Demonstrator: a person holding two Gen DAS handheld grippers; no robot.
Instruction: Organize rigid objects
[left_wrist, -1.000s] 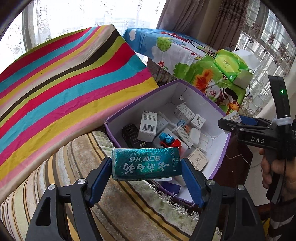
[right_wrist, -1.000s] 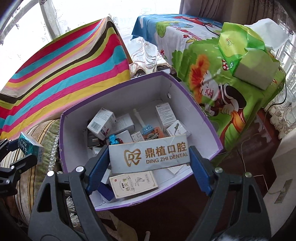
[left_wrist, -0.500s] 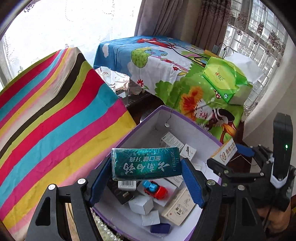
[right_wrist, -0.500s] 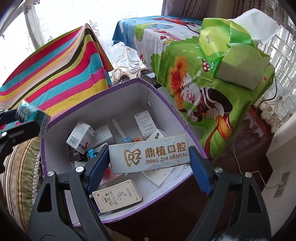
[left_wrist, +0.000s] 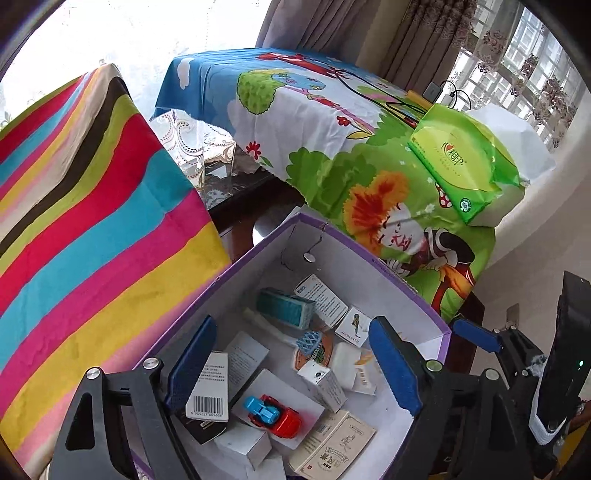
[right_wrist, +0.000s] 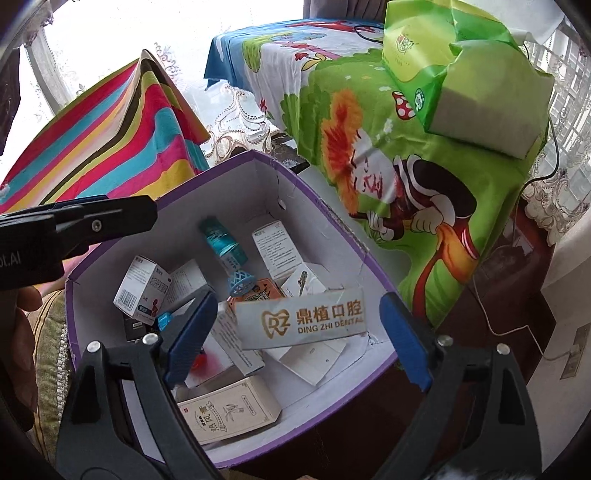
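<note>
A purple-edged white cardboard box holds several small cartons and a red and blue toy car. My left gripper is open and empty above the box. The green box it held lies inside near the far wall. My right gripper is open. The white "DING ZHI DENTAL" box sits loose between its pads, tilted, over the box's near right corner. The right gripper also shows in the left wrist view at the box's right.
A striped cloth covers furniture on the left. A cartoon-print cloth with a green tissue pack lies behind the box. A dark wooden table edge and a power cord are at the right.
My left gripper opened and dropped the green box into the purple box. My right gripper opened, and the dental box now tilts free between its pads.
</note>
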